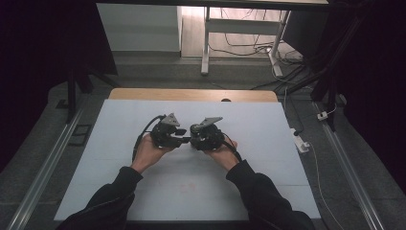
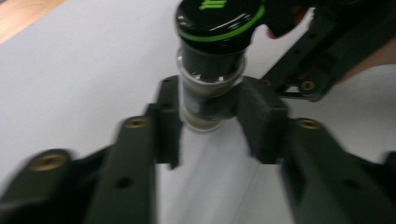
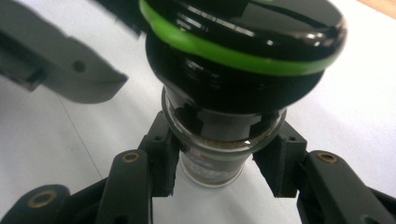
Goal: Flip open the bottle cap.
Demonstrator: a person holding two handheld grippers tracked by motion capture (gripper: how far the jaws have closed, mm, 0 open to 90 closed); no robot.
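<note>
Holding the bottle between both claws, you have its long axis crossing your left claw, whose pads pinch the clear body; your right claw grips just under the green-ringed cap.

The high view is dim, its left and right margins almost black; light falls on the floor beyond the bench's far edge; the left claw view is smeared by motion blur; glare streaks the glossy black cap, sharper there.

Jar between the two claws above the table, left claw left, right claw right
</note>
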